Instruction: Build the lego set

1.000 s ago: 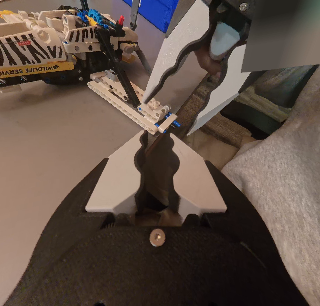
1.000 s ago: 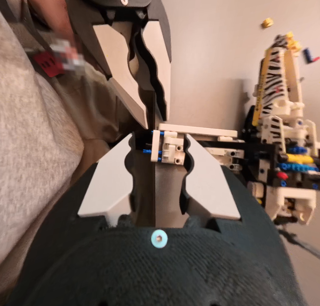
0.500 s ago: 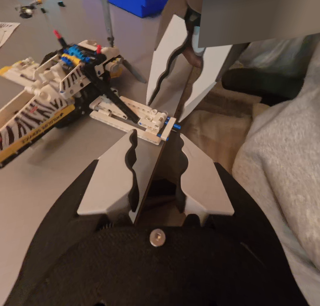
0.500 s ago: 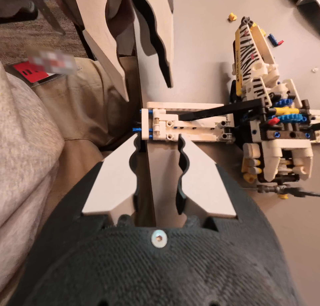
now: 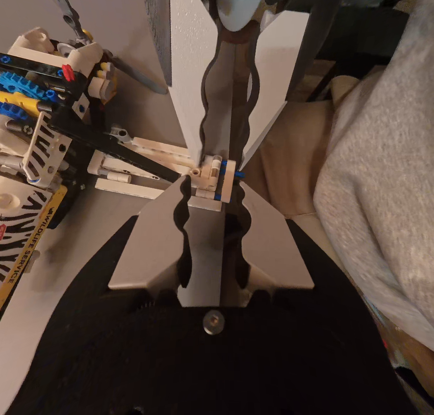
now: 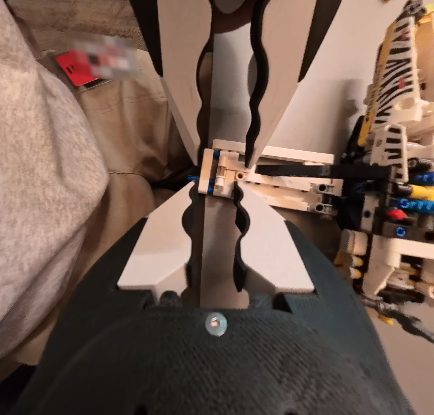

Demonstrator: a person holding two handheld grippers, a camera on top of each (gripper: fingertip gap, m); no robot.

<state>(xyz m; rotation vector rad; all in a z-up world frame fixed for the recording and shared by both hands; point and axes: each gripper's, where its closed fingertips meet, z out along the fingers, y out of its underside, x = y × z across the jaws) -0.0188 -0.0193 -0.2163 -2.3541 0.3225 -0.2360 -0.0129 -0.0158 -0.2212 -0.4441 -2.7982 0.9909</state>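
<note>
Straddling the counter [image 5: 98, 9] edge, the left gripper [image 5: 212, 180] and right gripper [image 6: 215, 184] faced each other tip to tip, both with jaws spread apart and clamping nothing. Between the four tips sat the white end block [image 5: 211, 176] of the lego frame [image 6: 281, 185], with blue pins [image 6: 192, 176] poking past the counter edge toward the person's lap. In the left wrist view the left gripper's near fingertip [image 5: 185, 180] touched the block's inner side; the right gripper's far tip reached it from above. Behind the block, a black beam [image 5: 112, 145] ran back to the zebra-striped vehicle [image 6: 394, 103], which crowded the counter just beyond the frame. On each gripper's off-counter side lay tan trousers [image 6: 131, 126] and a grey sweater [image 5: 375, 169], close in. Little open room remained around the block; bare counter showed only beyond the vehicle.
</note>
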